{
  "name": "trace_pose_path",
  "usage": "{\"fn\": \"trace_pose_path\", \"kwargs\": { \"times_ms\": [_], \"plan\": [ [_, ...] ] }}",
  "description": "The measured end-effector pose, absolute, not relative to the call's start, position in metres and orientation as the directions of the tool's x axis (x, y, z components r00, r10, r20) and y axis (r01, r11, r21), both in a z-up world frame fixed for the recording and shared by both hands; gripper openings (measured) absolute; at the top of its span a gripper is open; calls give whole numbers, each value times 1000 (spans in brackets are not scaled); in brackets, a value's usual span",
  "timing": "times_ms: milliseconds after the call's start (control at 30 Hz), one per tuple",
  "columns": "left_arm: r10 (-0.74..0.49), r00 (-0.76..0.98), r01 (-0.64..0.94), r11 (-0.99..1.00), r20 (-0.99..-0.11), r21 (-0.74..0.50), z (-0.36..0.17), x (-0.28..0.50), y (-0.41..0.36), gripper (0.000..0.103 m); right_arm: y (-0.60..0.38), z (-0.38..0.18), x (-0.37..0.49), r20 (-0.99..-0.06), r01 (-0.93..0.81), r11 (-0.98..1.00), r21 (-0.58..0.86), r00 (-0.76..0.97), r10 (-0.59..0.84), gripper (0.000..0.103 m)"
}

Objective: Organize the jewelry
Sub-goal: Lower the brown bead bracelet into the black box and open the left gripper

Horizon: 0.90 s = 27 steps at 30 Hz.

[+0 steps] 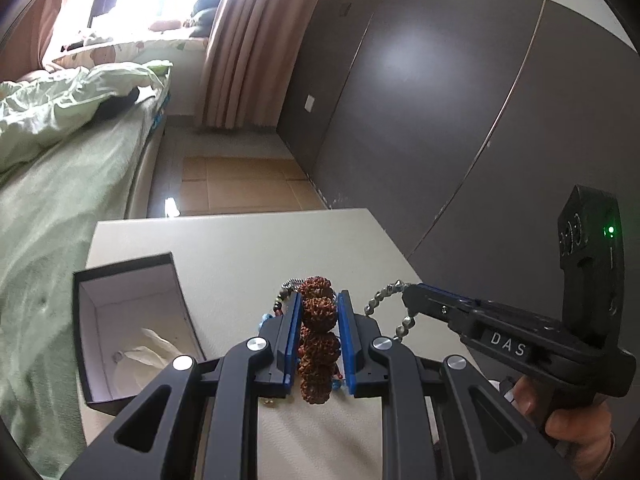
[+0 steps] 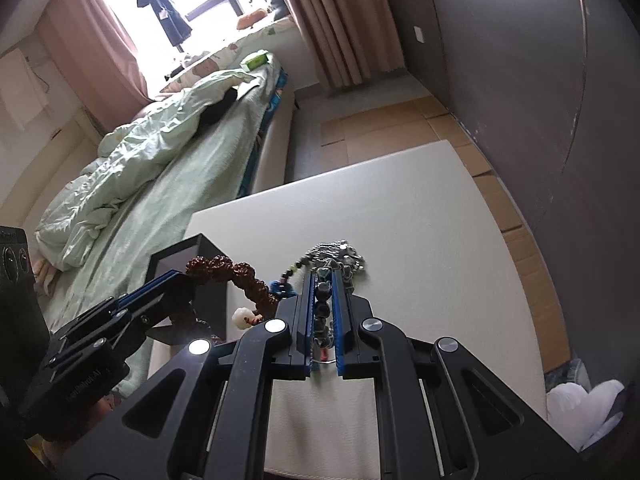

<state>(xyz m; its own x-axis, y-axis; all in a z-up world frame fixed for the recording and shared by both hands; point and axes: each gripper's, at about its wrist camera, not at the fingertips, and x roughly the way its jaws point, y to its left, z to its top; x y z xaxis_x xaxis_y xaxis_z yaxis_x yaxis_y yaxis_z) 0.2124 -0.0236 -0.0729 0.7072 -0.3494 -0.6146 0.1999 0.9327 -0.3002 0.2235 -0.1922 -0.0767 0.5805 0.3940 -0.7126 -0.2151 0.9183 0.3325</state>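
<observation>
Separating tangled strands over pale surface [image 1: 248,248]: pulling slowly, keeping strands apart, carrying brown one leftward into open black box with white lining [image 1: 132,320].

Left claw [image 1: 319,312] narrowly closed, clamping string of rough reddish-brown seed beads [image 1: 318,308], lifted near box.

Right claw [image 2: 324,296] nearly closed, pinching strand of small dark and silver metallic beads [image 2: 323,300]; loop dangling off its tip, rest heaped on surface just beyond.

Likely snag: blue cord still joining pieces.

Showing reddish-brown, knobbly beads [image 1: 318,334] and silver-grey chain [image 1: 386,294].
Sitting by black box [image 1: 132,268], white-lined; off-white surface [image 1: 240,248]; blue pads [image 1: 294,322]; pale green bedding [image 1: 60,108]; pink curtains [image 1: 248,40].
</observation>
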Motion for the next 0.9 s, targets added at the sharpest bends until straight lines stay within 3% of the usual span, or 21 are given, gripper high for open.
{"fn": "trace_pose_path", "kwargs": {
  "times_ms": [433,900],
  "plan": [
    [-280,828,87,921,-487,-381,-40,181,54,16,-170,-70,213,-678,-256,896,363,587,443,9],
    [-240,799,11,922,-551,-386,-69,193,89,16,-141,-76,212,-682,-286,889,356,571,457,9]
  ]
}}
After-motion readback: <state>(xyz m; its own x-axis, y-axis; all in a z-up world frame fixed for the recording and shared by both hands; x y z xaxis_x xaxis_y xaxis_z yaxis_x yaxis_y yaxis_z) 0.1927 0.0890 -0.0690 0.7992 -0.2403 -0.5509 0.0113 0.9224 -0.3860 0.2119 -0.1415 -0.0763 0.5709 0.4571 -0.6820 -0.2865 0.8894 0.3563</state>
